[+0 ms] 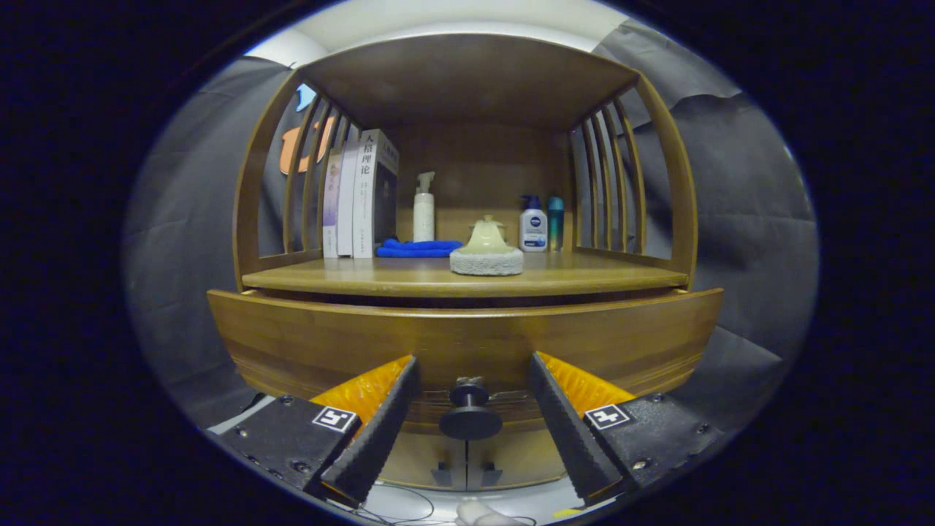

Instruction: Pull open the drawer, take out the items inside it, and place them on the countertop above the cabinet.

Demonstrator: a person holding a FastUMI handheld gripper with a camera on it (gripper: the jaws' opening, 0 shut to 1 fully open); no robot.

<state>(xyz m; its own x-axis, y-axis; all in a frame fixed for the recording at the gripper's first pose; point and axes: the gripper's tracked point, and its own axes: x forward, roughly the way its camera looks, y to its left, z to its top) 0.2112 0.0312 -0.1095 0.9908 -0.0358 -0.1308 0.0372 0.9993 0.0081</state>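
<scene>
Facing drawer (467,340) front, knob (470,416) sitting between fingers, untouched. Gripper (471,413) spread wide, grasping nothing. Drawer looks pulled out slightly under countertop (584,281). On countertop: books (361,196) left, blue cloth (416,248) beside them, pump bottle (424,210) behind cloth, small teapot (487,235) on round pad (486,261) centre, two bottles (542,223) right rear.
</scene>
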